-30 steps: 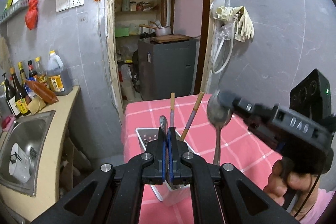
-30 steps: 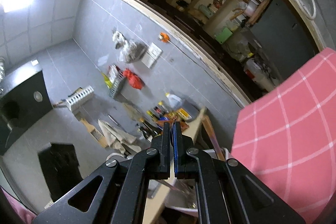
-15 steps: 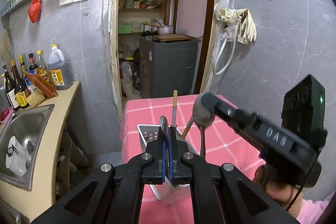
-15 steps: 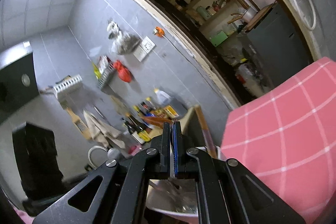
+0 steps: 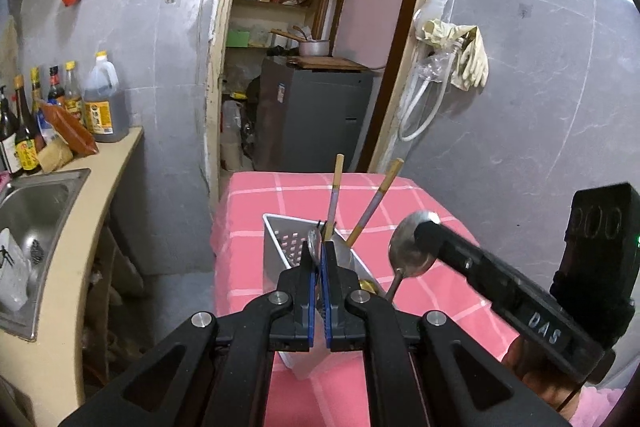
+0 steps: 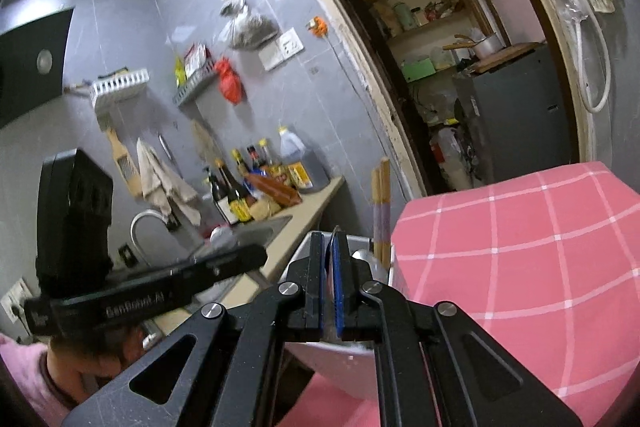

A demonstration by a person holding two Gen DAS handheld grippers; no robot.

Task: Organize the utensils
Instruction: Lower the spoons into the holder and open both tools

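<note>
Utensils: spoon point(image 5: 409, 247) clamped at bowel end in right tool point(image 5: 424, 227), handle angled down into white holder point(image 5: 280, 239). Left tool point(image 5: 320, 255) jaws narrow, pinched on 2nd spoon's point(image 5: 314, 243) bowl over holder. 2 chopsticks point(image 5: 374, 203) stand in holder, on pink-check surface point(image 5: 248, 227). Beyond: doorway.

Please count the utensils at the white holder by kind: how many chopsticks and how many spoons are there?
Chopsticks: 2, standing in the holder
Spoons: 2, one held in the right tongs, one at the left tongs
Total: 4
</note>
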